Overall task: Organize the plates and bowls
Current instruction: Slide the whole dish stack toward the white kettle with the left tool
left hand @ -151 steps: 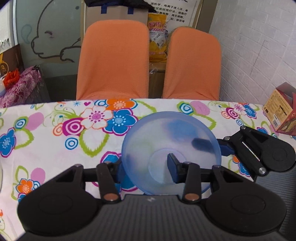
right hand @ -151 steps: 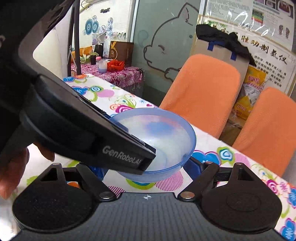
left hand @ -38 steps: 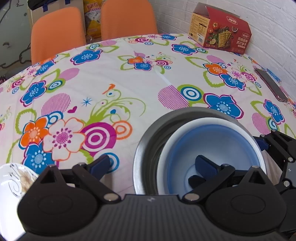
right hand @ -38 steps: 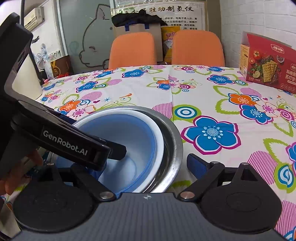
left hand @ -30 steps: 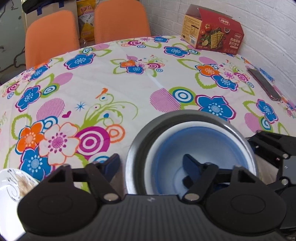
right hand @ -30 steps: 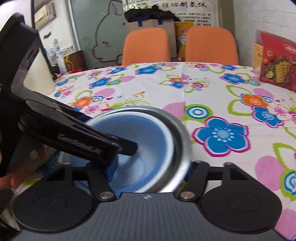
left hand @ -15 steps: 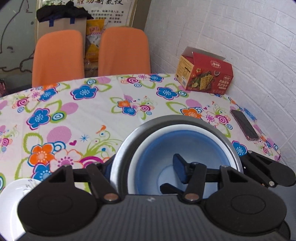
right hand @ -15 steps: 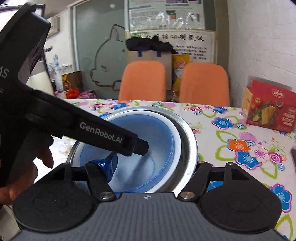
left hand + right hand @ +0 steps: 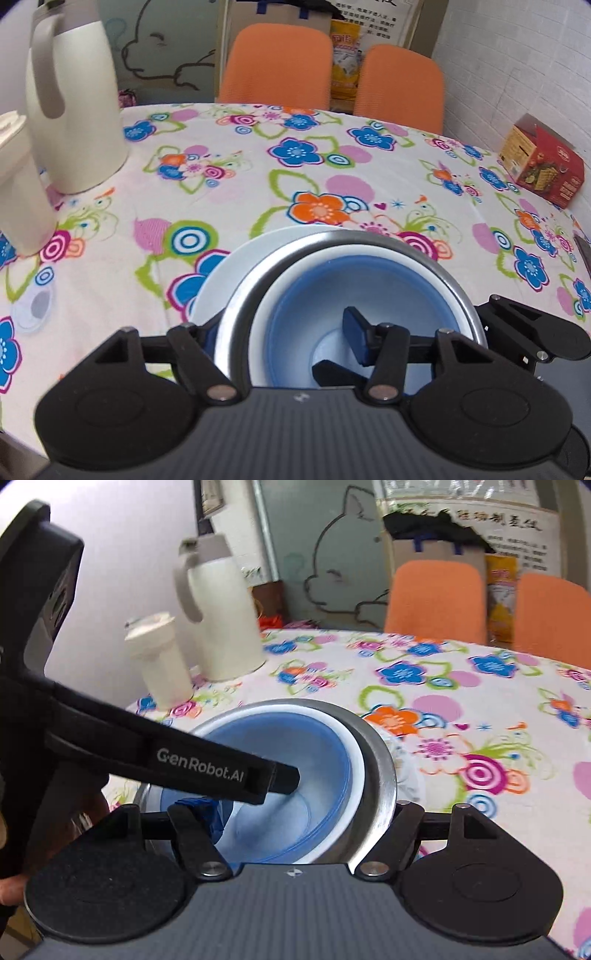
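Three bowls sit nested: a blue bowl (image 9: 303, 295) inside a white bowl (image 9: 369, 254) inside a steel bowl (image 9: 456, 275). My left gripper (image 9: 279, 326) is shut on the stack's near-left wall, one finger inside the blue bowl and one outside the steel one. My right gripper (image 9: 303, 812) is shut on the opposite side of the steel bowl (image 9: 380, 768), and shows at the right edge of the left wrist view. A white plate (image 9: 218, 280) lies directly under the stack. Whether the stack touches it is hidden.
A tall white jug (image 9: 74, 99) and a white lidded cup (image 9: 18, 184) stand at the table's left. A red cracker box (image 9: 543, 162) sits at the far right, with a dark phone (image 9: 583, 251) nearer. Two orange chairs (image 9: 277, 62) stand behind the flowered tablecloth (image 9: 332, 166).
Both grippers closed on the nested bowls, lifted them off the cloth and carried them left. The stack now hangs over the white plate, and the jug has come into view.
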`<state>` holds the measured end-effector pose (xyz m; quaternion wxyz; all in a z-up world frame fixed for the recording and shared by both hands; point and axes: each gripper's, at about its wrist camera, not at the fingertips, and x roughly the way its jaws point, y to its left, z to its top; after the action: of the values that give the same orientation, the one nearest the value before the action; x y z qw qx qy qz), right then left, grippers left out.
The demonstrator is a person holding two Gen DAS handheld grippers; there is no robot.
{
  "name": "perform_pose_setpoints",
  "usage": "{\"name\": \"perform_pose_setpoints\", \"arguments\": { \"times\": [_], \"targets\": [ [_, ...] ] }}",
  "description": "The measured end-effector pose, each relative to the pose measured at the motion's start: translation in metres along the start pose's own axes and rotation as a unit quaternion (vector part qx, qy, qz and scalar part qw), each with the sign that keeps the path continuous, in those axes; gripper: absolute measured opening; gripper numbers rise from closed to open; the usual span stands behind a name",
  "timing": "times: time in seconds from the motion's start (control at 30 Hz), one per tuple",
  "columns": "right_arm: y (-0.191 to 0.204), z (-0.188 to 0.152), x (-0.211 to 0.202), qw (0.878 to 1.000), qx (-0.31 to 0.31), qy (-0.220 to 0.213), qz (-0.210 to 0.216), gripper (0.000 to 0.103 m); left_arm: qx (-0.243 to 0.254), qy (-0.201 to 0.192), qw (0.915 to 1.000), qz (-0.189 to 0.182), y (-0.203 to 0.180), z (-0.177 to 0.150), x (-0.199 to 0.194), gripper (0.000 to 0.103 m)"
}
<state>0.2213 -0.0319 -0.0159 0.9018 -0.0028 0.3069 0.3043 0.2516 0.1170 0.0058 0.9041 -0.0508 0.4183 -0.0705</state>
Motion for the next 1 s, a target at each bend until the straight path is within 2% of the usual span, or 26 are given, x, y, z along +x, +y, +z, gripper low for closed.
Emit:
{"name": "perform_pose_setpoints", "arguments": {
  "times": [0.13,0.27,0.33,0.47,0.63,0.7,0.83,1.0],
  "targets": [
    [0.000,-0.001,0.013,1.000,-0.003,0.017,-0.019,0.059,-0.010,0.009,0.9996,-0.025,0.015,0.001,0.017,0.052],
    [-0.004,0.003,0.017,0.999,-0.010,0.020,-0.032,0.060,0.005,0.000,0.9997,-0.025,0.008,0.007,0.025,0.054],
    [-0.003,0.006,0.020,0.999,-0.026,0.032,-0.027,0.061,0.002,0.002,0.9994,-0.035,0.008,0.010,0.027,0.068],
    [0.002,0.003,0.017,0.997,-0.055,0.039,-0.036,0.060,-0.002,-0.016,0.9994,-0.031,0.013,0.010,0.019,0.072],
    [-0.013,0.009,-0.002,0.998,0.001,-0.005,-0.061,0.060,-0.002,-0.066,0.9978,0.007,0.013,0.015,-0.003,0.072],
    [-0.021,0.012,-0.013,0.997,0.031,-0.028,-0.059,0.061,-0.011,-0.080,0.9967,0.007,0.014,0.019,-0.013,0.072],
    [-0.032,0.008,-0.039,0.992,0.069,-0.067,-0.083,0.061,-0.021,-0.097,0.9951,0.008,0.008,0.014,-0.031,0.072],
    [-0.040,-0.011,-0.066,0.984,0.112,-0.081,-0.114,0.062,-0.024,-0.100,0.9947,-0.003,-0.015,-0.009,-0.047,0.072]
  ]
}}
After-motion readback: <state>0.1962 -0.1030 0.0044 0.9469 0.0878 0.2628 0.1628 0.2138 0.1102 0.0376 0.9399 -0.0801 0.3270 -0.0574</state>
